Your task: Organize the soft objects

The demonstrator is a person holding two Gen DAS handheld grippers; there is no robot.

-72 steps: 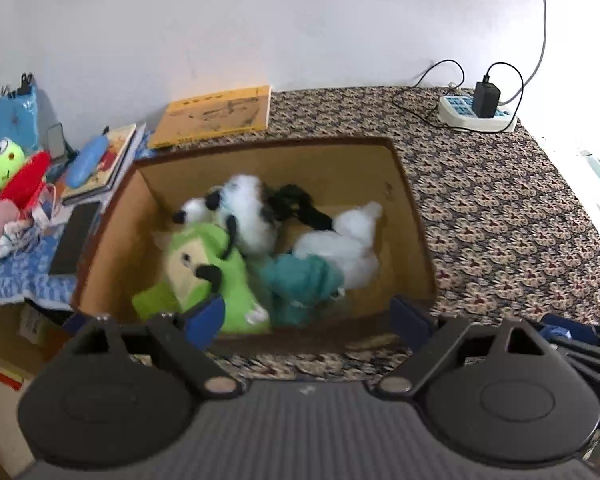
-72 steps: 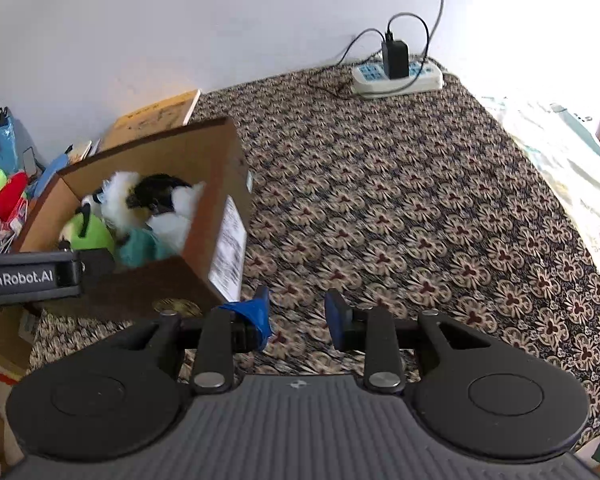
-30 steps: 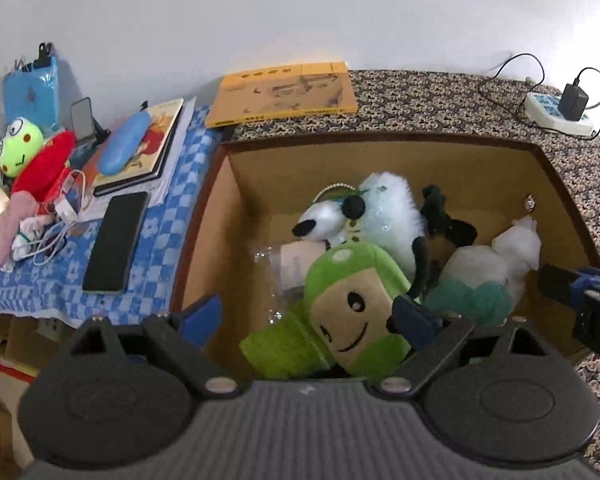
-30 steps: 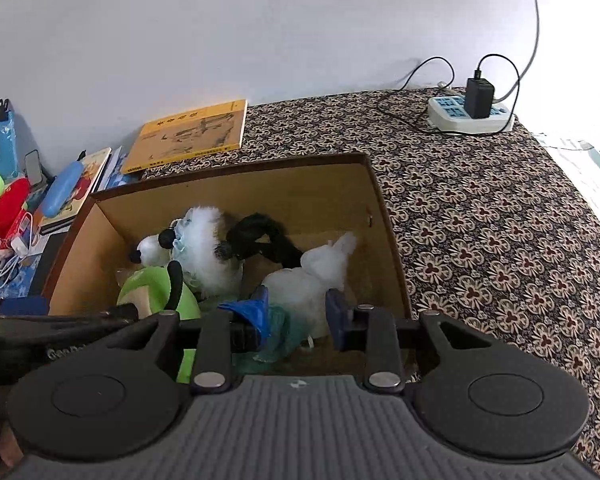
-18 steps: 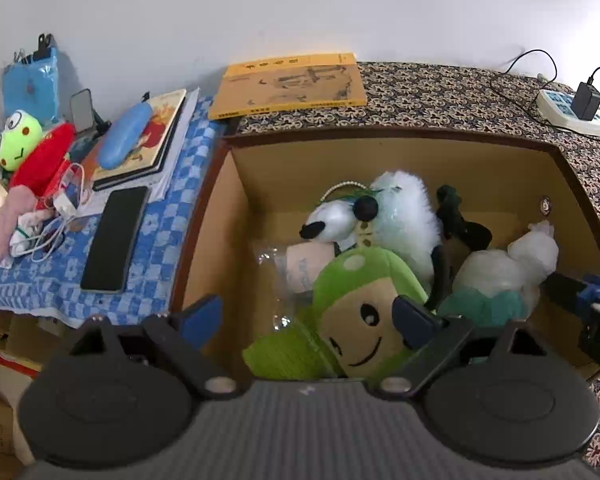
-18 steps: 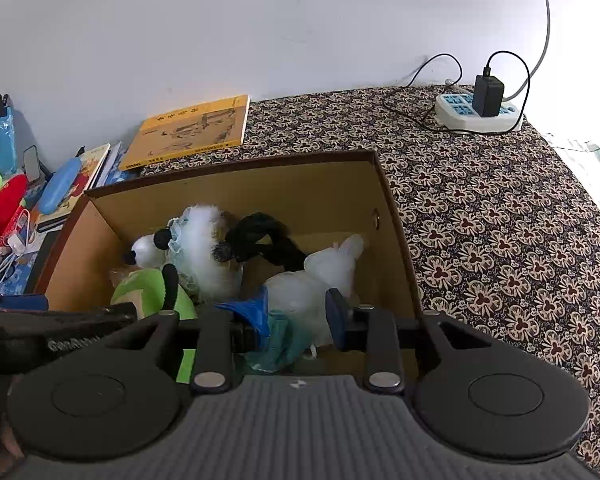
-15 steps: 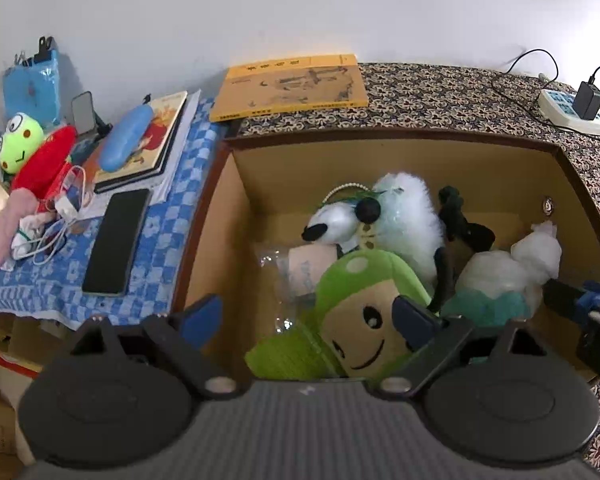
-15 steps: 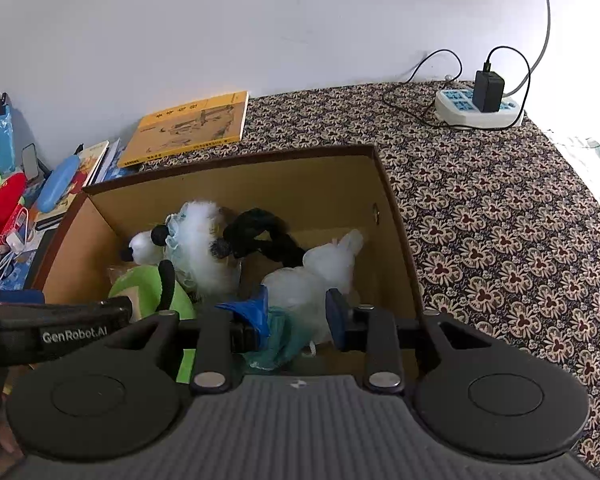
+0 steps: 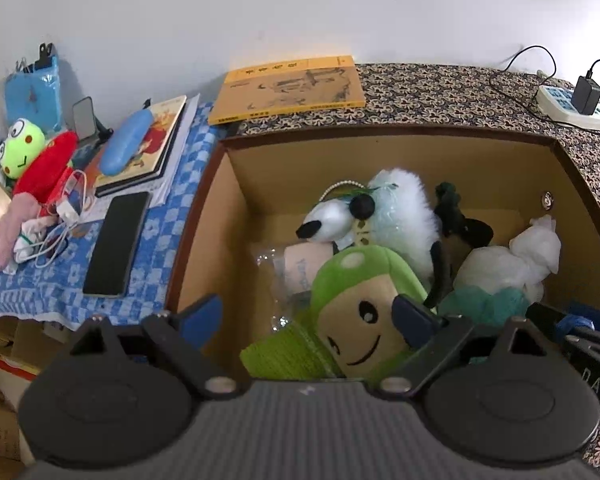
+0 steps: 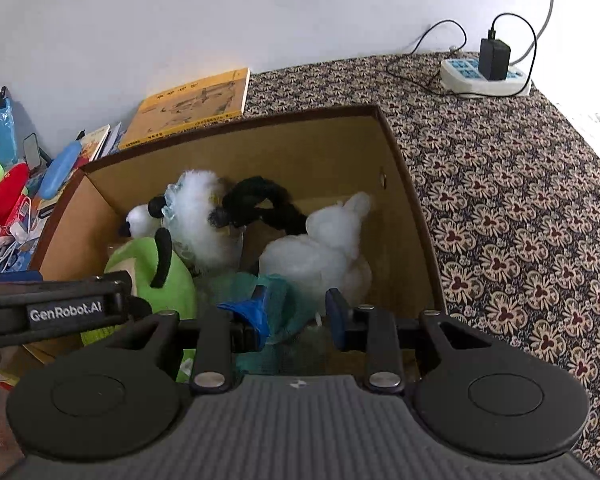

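Cardboard box (image 9: 380, 160) on the patterned cloth (image 10: 500, 200), holding a green plush (image 9: 364, 304), a white dog plush (image 9: 380, 216), a teal toy (image 10: 284, 300) and a white fluffy toy (image 10: 324, 248). Left gripper (image 9: 308, 316) spread wide over the green plush, gripping nothing. Right gripper (image 10: 296, 312) partly apart above the teal toy, pinching nothing.
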